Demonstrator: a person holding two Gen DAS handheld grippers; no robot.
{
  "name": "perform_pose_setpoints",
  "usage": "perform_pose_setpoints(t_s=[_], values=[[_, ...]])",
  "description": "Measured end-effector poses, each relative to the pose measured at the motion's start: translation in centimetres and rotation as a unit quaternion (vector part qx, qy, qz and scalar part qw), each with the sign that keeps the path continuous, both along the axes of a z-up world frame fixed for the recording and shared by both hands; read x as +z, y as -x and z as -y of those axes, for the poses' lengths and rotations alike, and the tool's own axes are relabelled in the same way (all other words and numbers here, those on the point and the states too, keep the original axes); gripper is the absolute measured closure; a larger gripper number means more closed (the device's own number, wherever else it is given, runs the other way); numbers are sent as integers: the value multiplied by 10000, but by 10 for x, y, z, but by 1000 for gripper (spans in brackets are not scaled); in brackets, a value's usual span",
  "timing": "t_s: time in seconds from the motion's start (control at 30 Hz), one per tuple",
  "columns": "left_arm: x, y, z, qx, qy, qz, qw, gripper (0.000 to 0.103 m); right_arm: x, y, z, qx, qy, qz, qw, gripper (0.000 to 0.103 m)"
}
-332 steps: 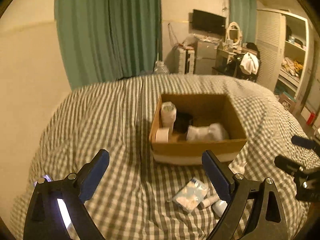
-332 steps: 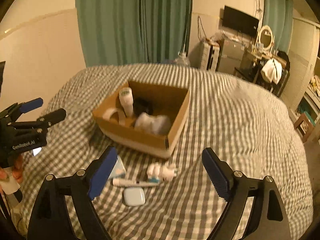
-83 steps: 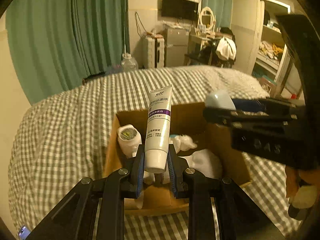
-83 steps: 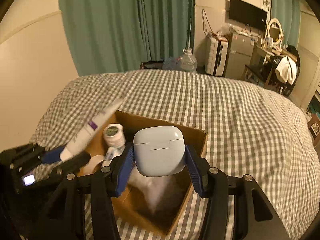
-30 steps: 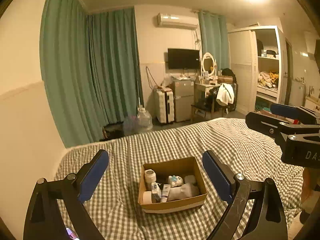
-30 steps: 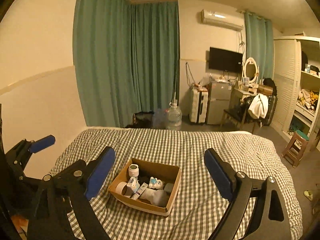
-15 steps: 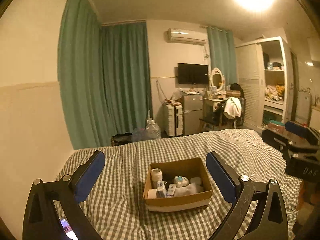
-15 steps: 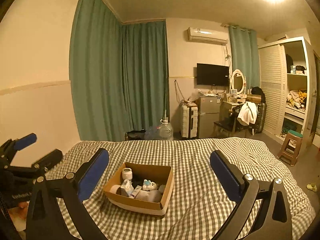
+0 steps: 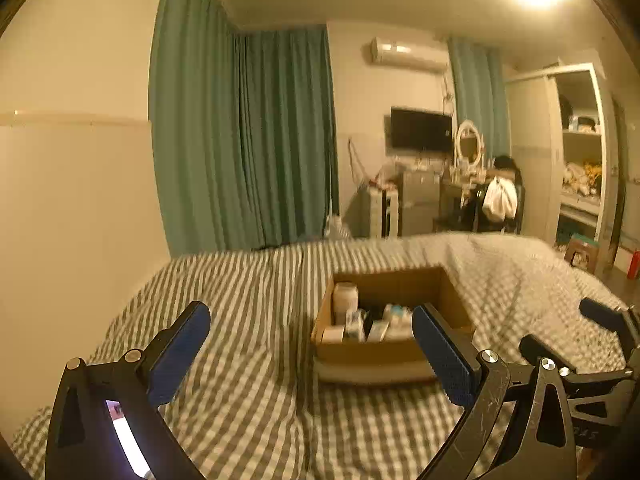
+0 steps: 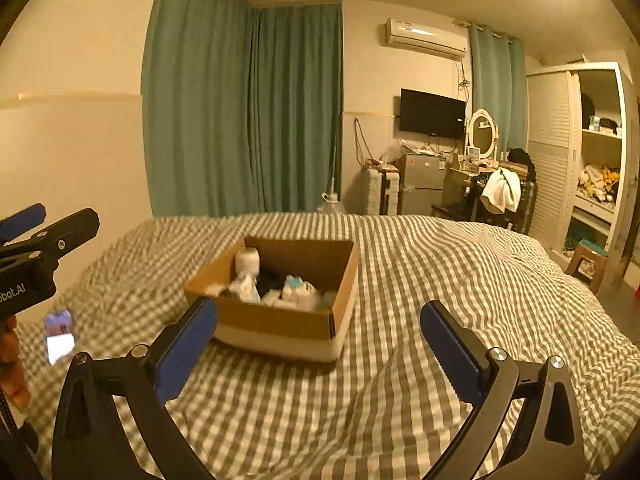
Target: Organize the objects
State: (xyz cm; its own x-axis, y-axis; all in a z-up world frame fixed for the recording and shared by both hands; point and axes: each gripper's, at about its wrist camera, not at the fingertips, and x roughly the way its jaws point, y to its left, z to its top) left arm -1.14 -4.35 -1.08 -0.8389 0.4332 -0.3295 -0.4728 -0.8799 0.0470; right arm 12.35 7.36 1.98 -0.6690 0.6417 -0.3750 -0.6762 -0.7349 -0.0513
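Note:
A brown cardboard box (image 9: 372, 350) (image 10: 276, 320) sits on the checked bed. It holds several small toiletries, among them a white jar (image 9: 345, 298) (image 10: 247, 261) and tubes. My left gripper (image 9: 310, 350) is open and empty, low over the bed just in front of the box. It also shows at the left edge of the right wrist view (image 10: 24, 224). My right gripper (image 10: 320, 340) is open and empty, in front of the box. It also shows at the right edge of the left wrist view (image 9: 576, 328).
The grey checked bedspread (image 10: 460, 280) covers the bed. A lit phone (image 10: 59, 336) lies on it at the left. Green curtains (image 10: 240, 112), a wall TV (image 10: 432, 114), a dresser with mirror and an open wardrobe (image 10: 596, 160) stand behind.
Both grippers have come down and closer to the bed and box; the box looks larger now. Both stay open and empty.

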Motion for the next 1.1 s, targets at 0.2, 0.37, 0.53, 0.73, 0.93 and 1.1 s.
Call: perform_pose_setpoints(t_s=[0.2,0.37,0.53,0.73,0.93,1.1], values=[[-19,3,1,62,225,129,9996,0,-12,7,-4,6,105,193,9998,1],[-19,1,3,-1,149,200,9997,0,-14,5,-6,-31,204,164,9997,1],[-18,1,0,-28,182,224,9996,0,-13,4,-5,-47,216,170,9996,1],[-18,0,-3,-62,202,240,9995,0,-13,3,-6,-51,239,157,9996,1],[-20,1,-6,-85,227,282,9993,0,-13,3,-6,-63,275,147,9995,1],[-21,1,-6,-103,223,298,9993,0,-12,3,-6,-59,273,151,9995,1]])
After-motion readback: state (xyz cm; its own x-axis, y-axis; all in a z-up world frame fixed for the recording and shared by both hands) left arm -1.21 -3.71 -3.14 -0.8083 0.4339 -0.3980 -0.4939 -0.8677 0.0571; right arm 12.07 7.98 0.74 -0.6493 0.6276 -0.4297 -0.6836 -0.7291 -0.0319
